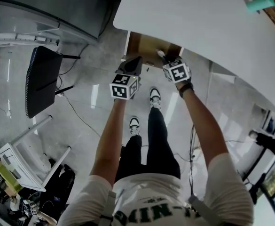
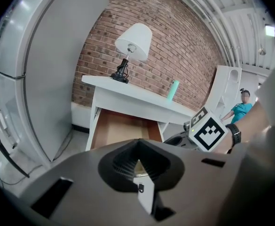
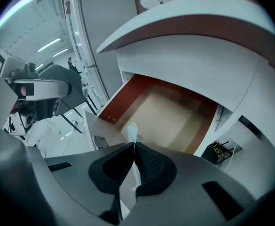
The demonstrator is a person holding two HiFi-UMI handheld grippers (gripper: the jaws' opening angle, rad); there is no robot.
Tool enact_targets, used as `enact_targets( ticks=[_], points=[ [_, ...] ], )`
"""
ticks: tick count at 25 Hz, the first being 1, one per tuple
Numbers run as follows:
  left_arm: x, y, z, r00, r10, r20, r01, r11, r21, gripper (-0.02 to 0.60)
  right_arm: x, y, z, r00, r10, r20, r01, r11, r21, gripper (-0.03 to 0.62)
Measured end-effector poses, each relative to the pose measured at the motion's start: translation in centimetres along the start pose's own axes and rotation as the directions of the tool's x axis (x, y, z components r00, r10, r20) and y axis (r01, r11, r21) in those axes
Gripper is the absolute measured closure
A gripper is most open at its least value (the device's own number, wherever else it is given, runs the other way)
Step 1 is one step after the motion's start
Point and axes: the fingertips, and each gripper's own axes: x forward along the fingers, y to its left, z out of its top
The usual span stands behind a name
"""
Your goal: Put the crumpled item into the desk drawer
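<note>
A white desk has its wooden drawer pulled open; the drawer's inside looks bare. My right gripper is shut on the crumpled white item, whose tip sticks out past the jaws, just above the drawer's near edge. In the head view that right gripper hangs over the drawer's front right. My left gripper is beside it, to the left, in front of the drawer. The left gripper has its tips together with nothing held between them.
A white lamp and a teal bottle stand on the desk against a brick wall. A grey cabinet is left of the desk, and a black chair stands on the floor at the left. Cables trail across the floor.
</note>
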Motion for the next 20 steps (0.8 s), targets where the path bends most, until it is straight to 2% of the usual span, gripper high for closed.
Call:
enact_targets(
  ticks=[2, 6, 10, 12, 16, 20],
  points=[
    [0.2, 0.2, -0.3, 1.000, 0.000, -0.002, 0.000, 1.000, -0.001, 0.583, 0.7, -0.5, -0.5, 1.000, -0.012, -0.024, 0.012, 1.000, -0.002, 0.586],
    [0.1, 0.2, -0.3, 1.000, -0.002, 0.025, 0.003, 1.000, -0.022, 0.583, 2.1, -0.4, -1.9, 0.998, 0.017, -0.066, -0.016, 1.000, 0.025, 0.586],
    [-0.3, 0.2, -0.5, 1.000, 0.000, 0.024, 0.000, 1.000, -0.012, 0.583, 2.2, -0.4, -2.0, 0.998, 0.006, -0.067, -0.003, 0.999, 0.041, 0.577],
    [-0.7, 0.1, -0.7, 1.000, 0.003, 0.016, -0.003, 1.000, -0.009, 0.583, 1.8, 0.0, -1.9, 0.998, 0.013, -0.056, -0.009, 0.998, 0.061, 0.437],
    [-1.8, -0.4, -0.3, 1.000, 0.004, 0.018, -0.004, 1.000, 0.000, 0.583, 0.2, 0.3, -1.6, 0.999, 0.011, -0.041, -0.008, 0.997, 0.076, 0.432],
    [-3.1, -1.0, 1.0, 0.999, 0.008, 0.040, -0.008, 1.000, 0.000, 0.583, -2.3, 0.1, -0.9, 1.000, -0.020, 0.022, 0.018, 0.995, 0.094, 0.432]
  ],
)
